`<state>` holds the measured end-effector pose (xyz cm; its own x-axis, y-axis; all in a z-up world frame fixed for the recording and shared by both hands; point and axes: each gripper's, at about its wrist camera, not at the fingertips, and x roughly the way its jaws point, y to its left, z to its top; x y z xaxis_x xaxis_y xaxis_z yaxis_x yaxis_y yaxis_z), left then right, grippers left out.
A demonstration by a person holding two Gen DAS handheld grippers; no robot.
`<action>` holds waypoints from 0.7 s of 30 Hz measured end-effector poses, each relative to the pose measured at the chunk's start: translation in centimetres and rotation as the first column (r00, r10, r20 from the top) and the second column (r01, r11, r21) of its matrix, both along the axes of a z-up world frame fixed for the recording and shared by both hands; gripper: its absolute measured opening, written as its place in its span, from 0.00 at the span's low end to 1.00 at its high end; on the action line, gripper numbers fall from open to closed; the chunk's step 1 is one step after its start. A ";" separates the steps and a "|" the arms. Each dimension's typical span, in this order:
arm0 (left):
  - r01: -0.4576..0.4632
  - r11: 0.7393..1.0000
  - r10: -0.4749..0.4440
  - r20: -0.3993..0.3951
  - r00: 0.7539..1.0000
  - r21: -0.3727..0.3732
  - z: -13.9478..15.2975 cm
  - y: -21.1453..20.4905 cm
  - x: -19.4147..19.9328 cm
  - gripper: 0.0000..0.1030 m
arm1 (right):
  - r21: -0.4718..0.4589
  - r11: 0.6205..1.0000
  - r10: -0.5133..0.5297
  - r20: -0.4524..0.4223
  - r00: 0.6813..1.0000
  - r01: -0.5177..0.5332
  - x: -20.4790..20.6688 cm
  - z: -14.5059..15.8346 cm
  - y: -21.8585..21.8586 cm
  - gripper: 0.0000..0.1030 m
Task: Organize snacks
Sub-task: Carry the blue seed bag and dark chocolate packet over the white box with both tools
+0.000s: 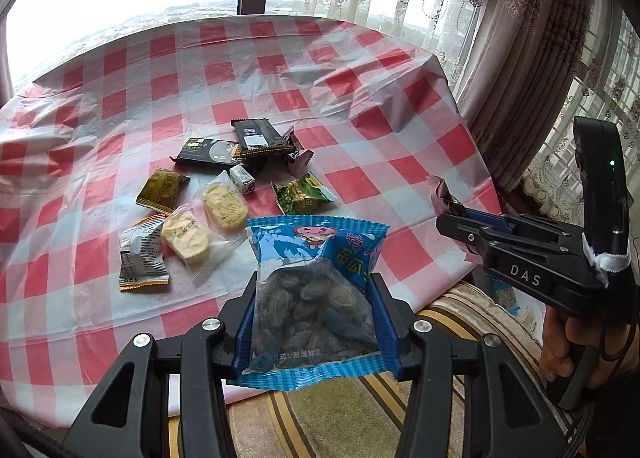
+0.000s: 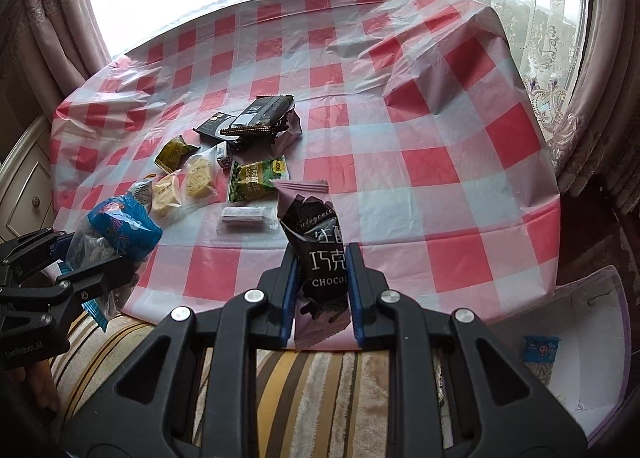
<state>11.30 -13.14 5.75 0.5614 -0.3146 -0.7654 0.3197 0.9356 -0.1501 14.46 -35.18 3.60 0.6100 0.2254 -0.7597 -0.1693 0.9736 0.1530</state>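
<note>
Two packets are held at once, both off the near edge of the red-and-white checked plastic tablecloth point(image 2: 440, 185). Left gripper point(image 1: 312, 322) is clamped on a blue crinkly bag of dark nuts point(image 1: 316, 298); right gripper point(image 2: 322, 290) is clamped on a mauve-and-black chocolate wrapper point(image 2: 316, 254). Rest of the snacks sit clustered mid-table: black biscuit packs point(image 1: 258, 137), clear-wrapped pale cookies point(image 1: 224, 205), green pea packet point(image 1: 302, 193), olive sachet point(image 1: 160, 189).

Step looks like carry-to-container. A white open box point(image 2: 592, 338) sits on the floor at lower right in the right wrist view, a small blue packet point(image 2: 540, 350) already in it. Next move probably: swing each hand over the box, release, avoid dropping short onto the striped rug point(image 2: 320, 390).
</note>
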 end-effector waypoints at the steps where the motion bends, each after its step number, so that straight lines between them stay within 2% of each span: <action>1: 0.010 1.000 -0.010 0.002 1.000 0.000 0.1 -0.6 0.0 0.49 | -0.001 1.000 -0.009 -0.001 1.000 0.009 -0.2 0.0 -0.5 0.25; 10: 0.128 0.992 -0.128 -0.005 0.992 -0.001 0.2 -6.3 0.3 0.49 | -0.015 0.995 -0.100 -0.013 0.995 0.100 -1.8 -0.5 -5.6 0.25; 21: 0.265 0.964 -0.264 -0.048 0.963 -0.002 -0.3 -13.6 0.2 0.49 | -0.033 0.970 -0.243 -0.032 0.970 0.242 -3.9 -1.3 -12.6 0.25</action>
